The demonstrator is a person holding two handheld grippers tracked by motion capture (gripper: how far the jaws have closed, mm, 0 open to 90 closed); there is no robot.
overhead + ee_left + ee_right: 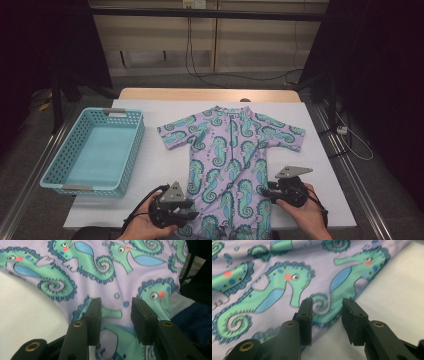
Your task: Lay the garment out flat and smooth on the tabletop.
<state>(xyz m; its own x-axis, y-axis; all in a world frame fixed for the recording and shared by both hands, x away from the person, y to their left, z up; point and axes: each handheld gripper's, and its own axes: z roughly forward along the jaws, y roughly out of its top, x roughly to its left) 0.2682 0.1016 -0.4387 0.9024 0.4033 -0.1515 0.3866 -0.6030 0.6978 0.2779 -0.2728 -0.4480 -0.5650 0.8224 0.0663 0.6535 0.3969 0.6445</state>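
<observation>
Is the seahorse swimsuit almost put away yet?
Not yet. The seahorse swimsuit already lies spread flat on the white table. In hand: the left claw and right claw hover open at its bottom edges, gripping nothing. Folding remains, probably, and the blue basket holds nothing.

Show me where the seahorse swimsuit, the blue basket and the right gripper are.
seahorse swimsuit (pixel 231 150), high view, on its chest panel.
blue basket (pixel 135 145), high view, on its right wall.
right gripper (pixel 327 311), right gripper view, between its open jaws at the suit's edge.
</observation>
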